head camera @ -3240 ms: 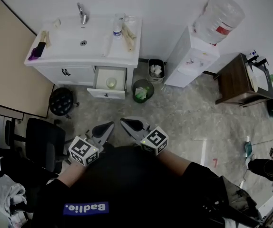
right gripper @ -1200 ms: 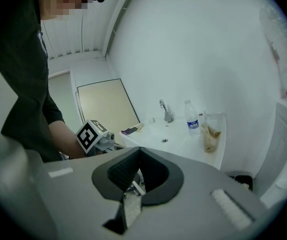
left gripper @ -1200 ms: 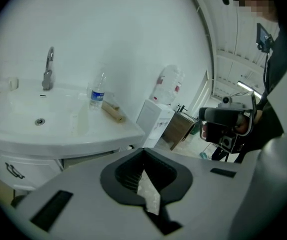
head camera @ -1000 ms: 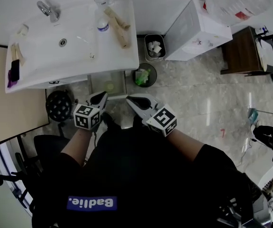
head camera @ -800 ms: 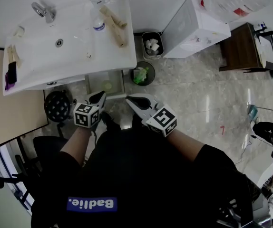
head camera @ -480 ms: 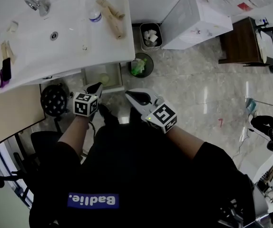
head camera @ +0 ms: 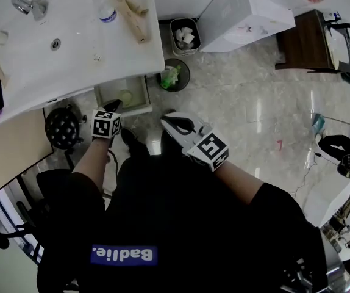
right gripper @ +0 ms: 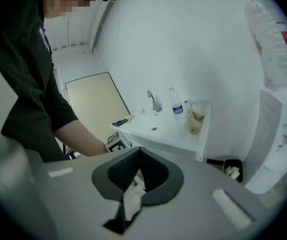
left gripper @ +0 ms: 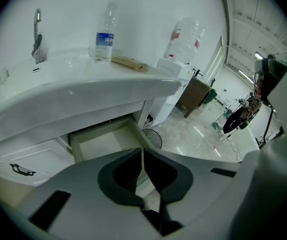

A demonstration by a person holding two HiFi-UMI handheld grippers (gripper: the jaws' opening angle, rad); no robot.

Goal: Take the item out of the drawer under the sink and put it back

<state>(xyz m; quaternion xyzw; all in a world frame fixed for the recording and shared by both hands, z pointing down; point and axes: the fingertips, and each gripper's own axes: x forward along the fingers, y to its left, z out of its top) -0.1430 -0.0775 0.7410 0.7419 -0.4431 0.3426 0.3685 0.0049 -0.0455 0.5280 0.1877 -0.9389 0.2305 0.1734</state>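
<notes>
Under the white sink [head camera: 71, 47] the drawer [head camera: 139, 105] stands pulled out, with a small pale round item [head camera: 125, 97] on its floor. My left gripper [head camera: 114, 105] is shut and empty, its tips just over the drawer's front edge, close beside the item. In the left gripper view the jaws [left gripper: 142, 151] meet in a thin line in front of the open drawer [left gripper: 103, 141]; the item is hidden there. My right gripper [head camera: 165, 121] hangs over the floor to the drawer's right, shut and empty; its own view [right gripper: 139, 151] looks toward the sink [right gripper: 168, 126].
A water bottle [head camera: 107, 14] and wooden pieces [head camera: 129, 8] lie on the sink top. A green-lined bin [head camera: 174, 75] and a small black bin [head camera: 183, 32] stand right of the drawer. A water dispenser [head camera: 242, 11], a brown table [head camera: 309, 38] and a black stool [head camera: 62, 127] surround it.
The left gripper has sunk and reached forward to the drawer's front edge. The sink and drawer now sit closer below the head. The right gripper has dropped a little.
</notes>
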